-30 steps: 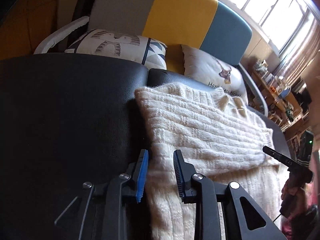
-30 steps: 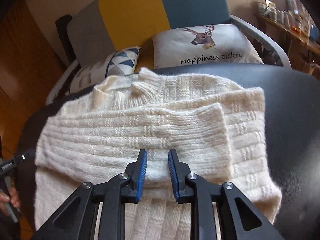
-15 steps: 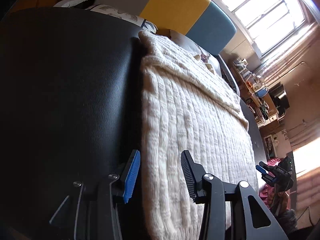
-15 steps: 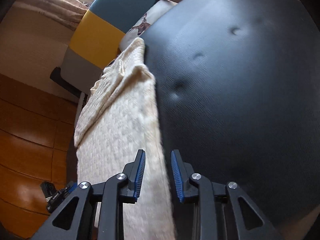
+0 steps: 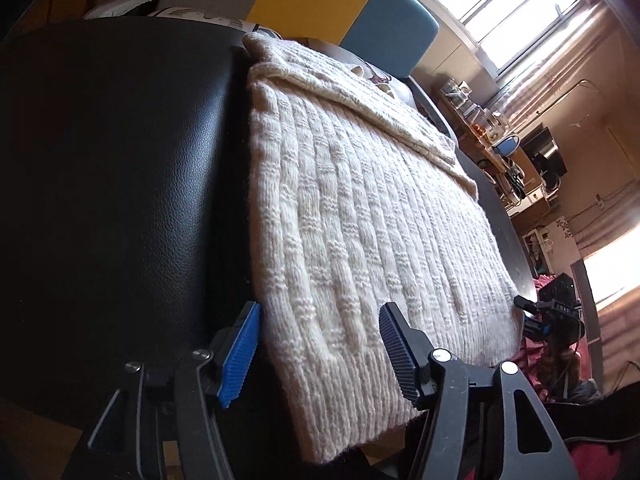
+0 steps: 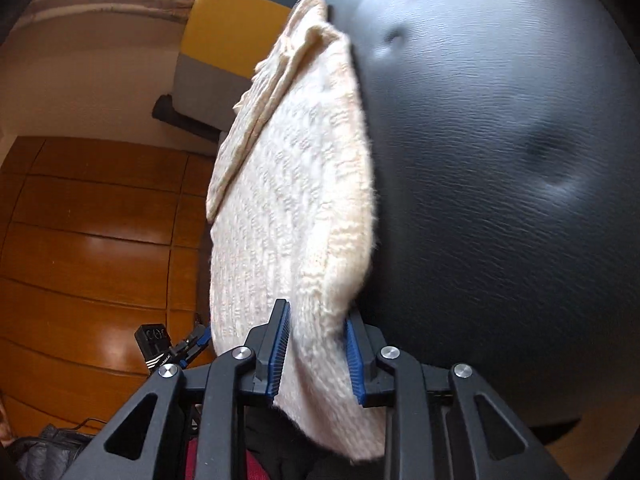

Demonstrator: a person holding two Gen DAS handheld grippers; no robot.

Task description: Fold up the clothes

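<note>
A cream knitted sweater (image 5: 360, 208) lies flat on a black padded leather surface (image 5: 120, 168), its ribbed hem hanging a little over the near edge. A folded sleeve runs across the upper part of the garment.

The left gripper (image 5: 318, 354) sits at the near left corner of the sweater with its jaws spread wide; the blue-padded finger is just off the knit's left edge over the black leather, the dark finger lies over the hem further right. The hem corner sits between them, not pinched.

The right gripper (image 6: 316, 354) is at the near right corner of the sweater (image 6: 288, 200). Its two blue pads stand on either side of the bunched hem, and the fabric fills the gap between them; the pads look to be touching the knit, though from this angle it is hard to be sure whether they are clamping it. The corner is slightly lifted and curled there.

Beyond the black surface (image 6: 500, 160) stands a sofa backrest (image 5: 344, 4) in grey, yellow and teal panels. A bright window (image 5: 504, 4) and a cluttered shelf (image 5: 488, 136) are at the right of the left wrist view; wooden panelling (image 6: 88, 232) fills the left of the right wrist view.
</note>
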